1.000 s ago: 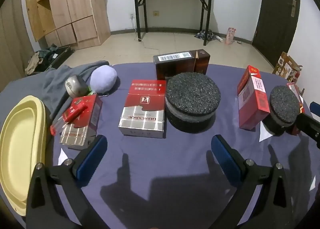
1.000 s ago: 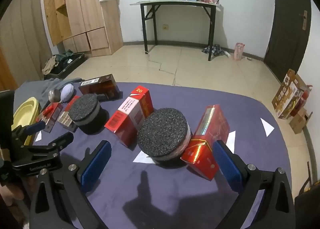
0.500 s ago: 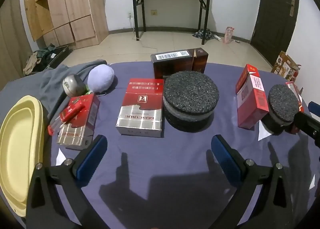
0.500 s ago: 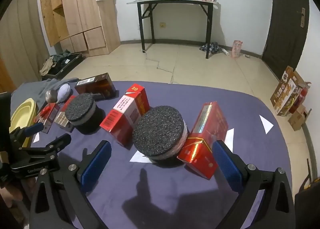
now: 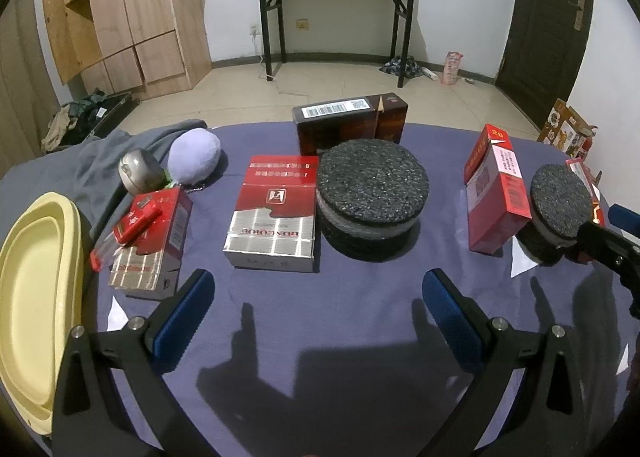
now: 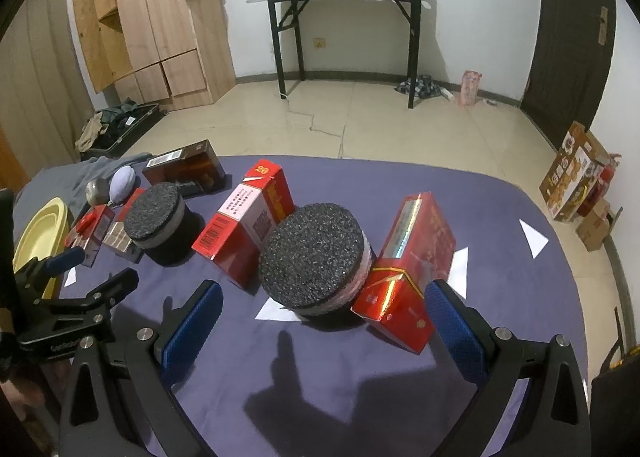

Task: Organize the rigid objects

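On a purple-covered table [image 5: 320, 337] lie several boxes and two dark round foam-topped tins. In the left wrist view a flat red-and-silver box [image 5: 274, 213] lies beside a round tin [image 5: 372, 197], with a dark brown box [image 5: 350, 127] behind them. My left gripper [image 5: 316, 311] is open, just short of these, holding nothing. In the right wrist view the second round tin [image 6: 314, 259] sits between an upright red box [image 6: 248, 223] and a leaning red box [image 6: 408, 269]. My right gripper [image 6: 320, 327] is open just in front of that tin.
A smaller red-and-silver box [image 5: 154, 243] with a red lighter on top, a metal ball [image 5: 138, 176], a lilac pouch [image 5: 194, 155] and grey cloth sit at the left. A yellow tray [image 5: 32, 289] hangs at the table's left edge. White paper triangles [image 6: 534, 237] mark the cloth.
Both grippers have shifted slightly; the objects sit a little lower and nearer in the right wrist view. Nothing on the table has moved and neither gripper has shut.
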Motion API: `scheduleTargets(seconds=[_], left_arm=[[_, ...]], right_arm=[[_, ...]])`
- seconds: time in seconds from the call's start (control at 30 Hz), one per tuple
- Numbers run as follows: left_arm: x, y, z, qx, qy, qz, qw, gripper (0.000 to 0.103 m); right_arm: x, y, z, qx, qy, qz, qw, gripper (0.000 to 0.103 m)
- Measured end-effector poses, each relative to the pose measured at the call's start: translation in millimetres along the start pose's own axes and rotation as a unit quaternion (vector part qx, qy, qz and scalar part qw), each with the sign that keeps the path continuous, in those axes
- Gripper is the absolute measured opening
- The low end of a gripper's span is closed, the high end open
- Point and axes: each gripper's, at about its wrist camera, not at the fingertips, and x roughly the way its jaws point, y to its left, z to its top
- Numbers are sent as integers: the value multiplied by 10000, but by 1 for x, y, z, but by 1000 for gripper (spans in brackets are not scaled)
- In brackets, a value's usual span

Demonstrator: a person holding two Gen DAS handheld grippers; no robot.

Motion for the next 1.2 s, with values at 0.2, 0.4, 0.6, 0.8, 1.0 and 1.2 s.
scheduleTargets(seconds=[0.2, 0.4, 0.6, 0.8, 1.0, 1.2], left_arm=[[-1, 0, 1, -35, 31, -11, 10000, 103], [1, -1, 1, 36, 46, -20, 10000, 103], [0, -1, 2, -10, 45, -15, 10000, 103], [0, -3, 2, 48, 55, -48, 10000, 103], [0, -4, 3, 34, 88, -85, 9999, 103], [0, -3, 4, 34, 96, -94, 9999, 103]], right_arm=[[-1, -1, 0, 19, -47, -2, 10000, 103], [0, -1, 0, 12, -14, 17, 10000, 103], [-1, -1, -1, 20, -8, 6, 10000, 103], [-1, -1, 0, 8, -13, 22, 10000, 103], [1, -2, -1, 15, 35, 26, 10000, 103], [3, -1, 0, -12, 68, 10, 10000, 103]])
